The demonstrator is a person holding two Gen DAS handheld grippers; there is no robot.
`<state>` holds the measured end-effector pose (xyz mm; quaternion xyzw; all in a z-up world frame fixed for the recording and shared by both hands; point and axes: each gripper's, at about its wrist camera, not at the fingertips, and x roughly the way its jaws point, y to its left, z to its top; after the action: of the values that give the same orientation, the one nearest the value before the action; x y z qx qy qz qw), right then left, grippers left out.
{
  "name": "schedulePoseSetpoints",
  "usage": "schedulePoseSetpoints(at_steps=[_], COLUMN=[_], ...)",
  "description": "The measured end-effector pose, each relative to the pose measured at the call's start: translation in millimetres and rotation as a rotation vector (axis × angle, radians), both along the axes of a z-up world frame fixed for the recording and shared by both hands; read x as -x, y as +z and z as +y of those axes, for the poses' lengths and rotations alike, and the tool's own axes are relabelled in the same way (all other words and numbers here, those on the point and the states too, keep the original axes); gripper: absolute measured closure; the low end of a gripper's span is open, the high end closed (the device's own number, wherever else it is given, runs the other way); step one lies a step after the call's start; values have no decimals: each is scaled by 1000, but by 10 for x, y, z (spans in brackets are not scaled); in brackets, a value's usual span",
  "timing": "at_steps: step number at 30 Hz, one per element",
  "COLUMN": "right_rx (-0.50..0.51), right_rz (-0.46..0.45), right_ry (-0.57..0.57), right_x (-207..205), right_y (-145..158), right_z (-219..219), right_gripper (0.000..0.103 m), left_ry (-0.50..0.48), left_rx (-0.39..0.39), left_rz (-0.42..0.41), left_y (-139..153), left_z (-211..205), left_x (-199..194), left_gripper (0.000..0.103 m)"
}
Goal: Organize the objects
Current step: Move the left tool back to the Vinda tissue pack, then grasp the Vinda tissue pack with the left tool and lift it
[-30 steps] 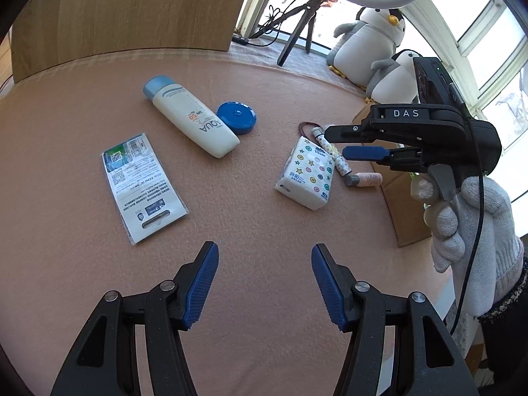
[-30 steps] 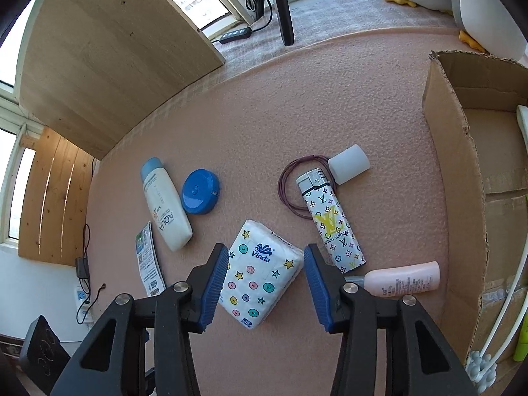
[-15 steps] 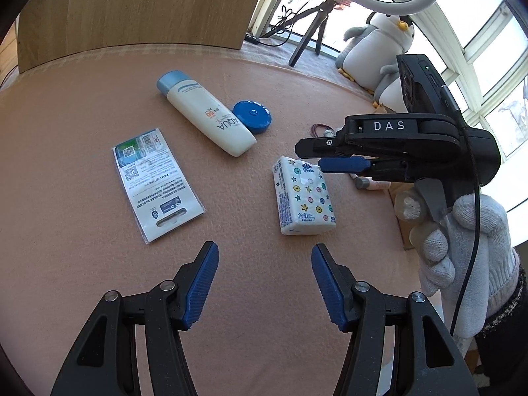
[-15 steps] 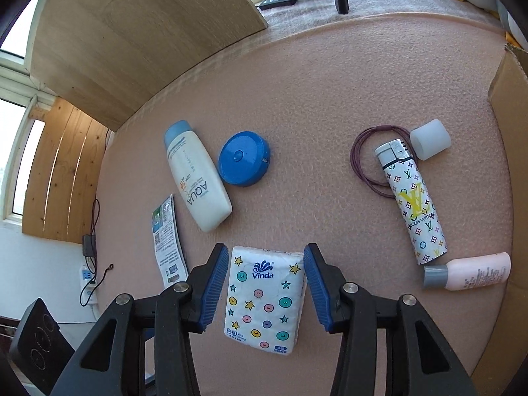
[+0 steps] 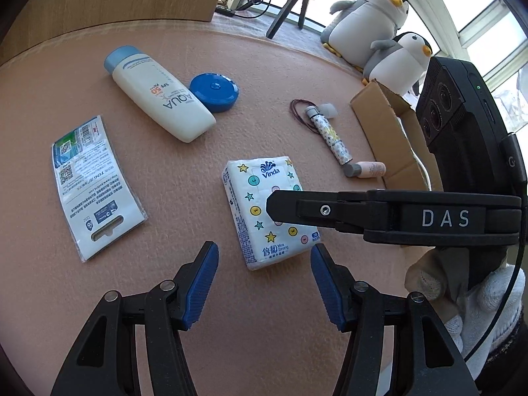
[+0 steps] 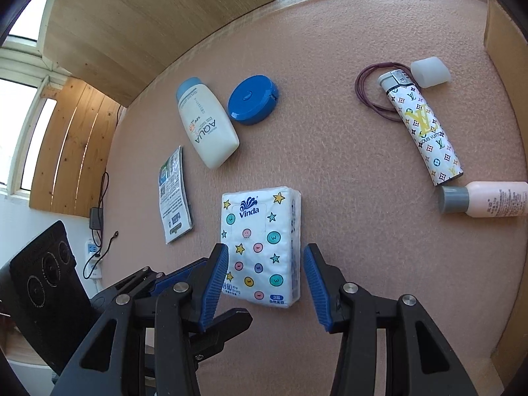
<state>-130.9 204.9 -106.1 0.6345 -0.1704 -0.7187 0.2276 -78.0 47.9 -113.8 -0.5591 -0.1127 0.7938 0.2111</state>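
Risk: right claw (image 6: 265, 280) spread astride Vinda tissue pack (image 6: 260, 244), soft wrap may slip; left claw (image 5: 262, 285) spread at 6 o'clock, collision possible.

Both wrist views look down closely, sharing the tissue pack (image 5: 269, 211).

Left gripper (image 5: 264, 283) open, nothing between pads. Tissue pack (image 5: 260, 208) flat on pink mat (image 5: 165, 297), just beyond. Right gripper (image 5: 274, 208) reaches in from right over pack. Sunscreen bottle (image 5: 158, 99) far left.
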Motion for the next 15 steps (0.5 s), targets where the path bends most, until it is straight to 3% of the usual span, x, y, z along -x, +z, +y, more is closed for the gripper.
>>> schedulePoseSetpoints(at_steps=[5, 15], right_rx=[17, 2], right_rz=[-8, 9], right_ry=[-15, -15], right_x=[-53, -91], right_y=[-25, 31], right_z=[23, 60], right_gripper=[67, 70], left_ry=[-20, -25], left_rx=[-6, -1], left_rz=[-9, -4], left_y=[-54, -40], left_z=[87, 131], left_x=[34, 29], left_gripper=[50, 60])
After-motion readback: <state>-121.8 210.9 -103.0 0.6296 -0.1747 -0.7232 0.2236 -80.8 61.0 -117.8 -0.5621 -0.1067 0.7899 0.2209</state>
